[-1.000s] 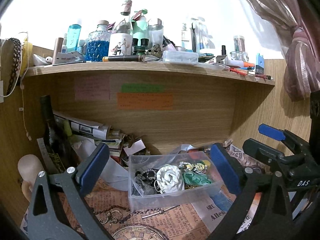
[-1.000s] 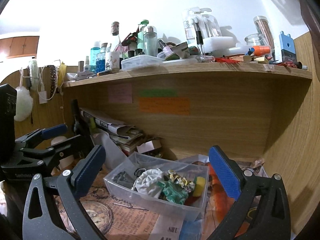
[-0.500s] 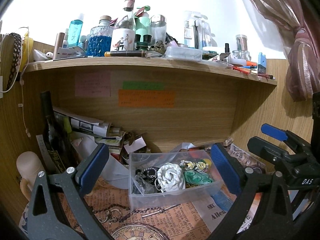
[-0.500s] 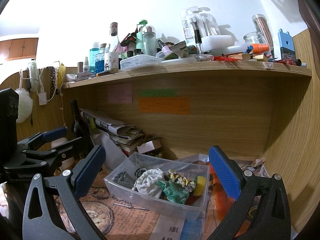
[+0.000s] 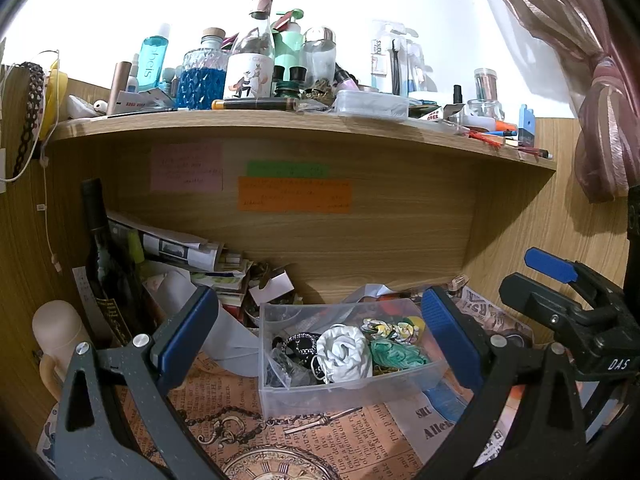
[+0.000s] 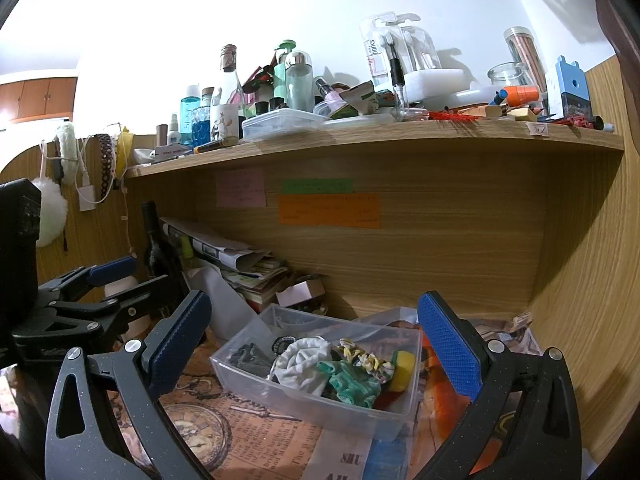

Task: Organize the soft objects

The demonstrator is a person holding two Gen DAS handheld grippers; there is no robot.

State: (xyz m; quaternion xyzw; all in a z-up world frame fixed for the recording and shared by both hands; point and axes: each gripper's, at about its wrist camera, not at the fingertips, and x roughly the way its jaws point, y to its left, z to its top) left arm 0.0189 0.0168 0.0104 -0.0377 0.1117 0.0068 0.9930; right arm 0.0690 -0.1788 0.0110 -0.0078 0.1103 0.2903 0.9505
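A clear plastic box [image 5: 340, 394] stands on the newspaper-print mat under the shelf; it also shows in the right wrist view [image 6: 304, 404]. It holds a white scrunchie [image 5: 344, 350] [image 6: 302, 364], a green one [image 5: 394, 354] [image 6: 350, 384], a floral one [image 5: 384, 328] [image 6: 362, 356], a black one [image 5: 296, 342] and a yellow piece [image 6: 404, 364]. My left gripper [image 5: 318, 330] is open and empty, short of the box. My right gripper [image 6: 314, 330] is open and empty, also short of the box. Each gripper shows at the edge of the other's view.
A dark wine bottle [image 5: 106, 264] and stacked papers [image 5: 188, 252] stand left of the box. The wooden shelf [image 5: 300, 126] above carries several bottles and jars. A wooden side wall [image 6: 584, 280] closes the right. A curtain [image 5: 600, 120] hangs at the right.
Both views have shifted slightly; the box sits about where it was. Both grippers stay open and empty.
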